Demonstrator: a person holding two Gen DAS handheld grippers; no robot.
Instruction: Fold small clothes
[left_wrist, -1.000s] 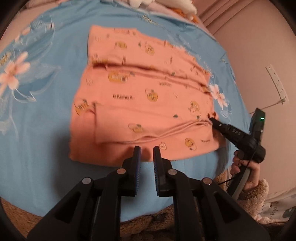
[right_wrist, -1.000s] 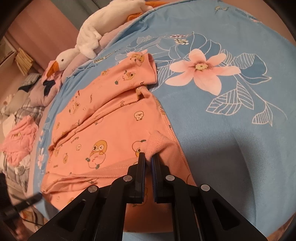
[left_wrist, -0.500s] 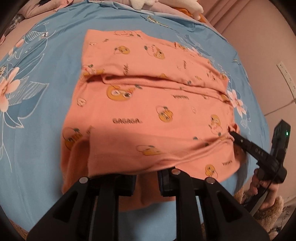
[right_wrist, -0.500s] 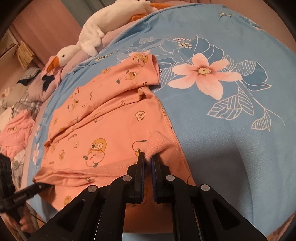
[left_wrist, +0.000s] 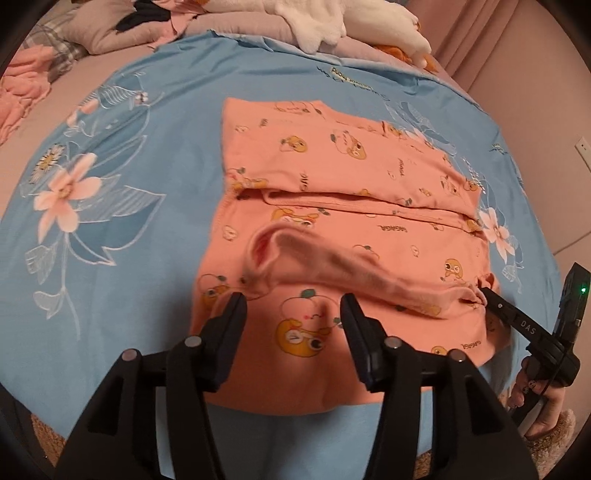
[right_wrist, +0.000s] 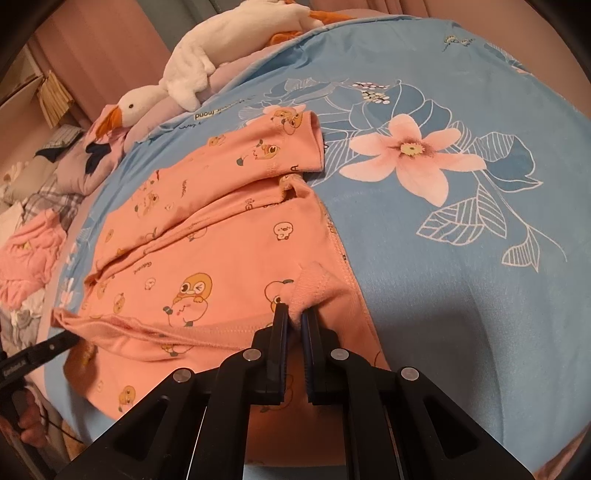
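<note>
An orange child's garment with cartoon prints lies partly folded on the blue flowered bedsheet. It also shows in the right wrist view. My left gripper is open and empty just above the garment's near edge; a loose sleeve or cuff lies right in front of it. My right gripper is shut on a bunched fold of the garment's hem. In the left wrist view the right gripper pinches the garment's right corner and lifts it a little.
A white plush goose lies on pillows at the head of the bed. A pile of pink and plaid clothes sits at the left. A wall with a socket is to the right. The sheet's pink flower lies right of the garment.
My left gripper has opened and let go of the garment; the released cuff has dropped onto the cloth in front of it. My right gripper keeps its hold on the hem.
</note>
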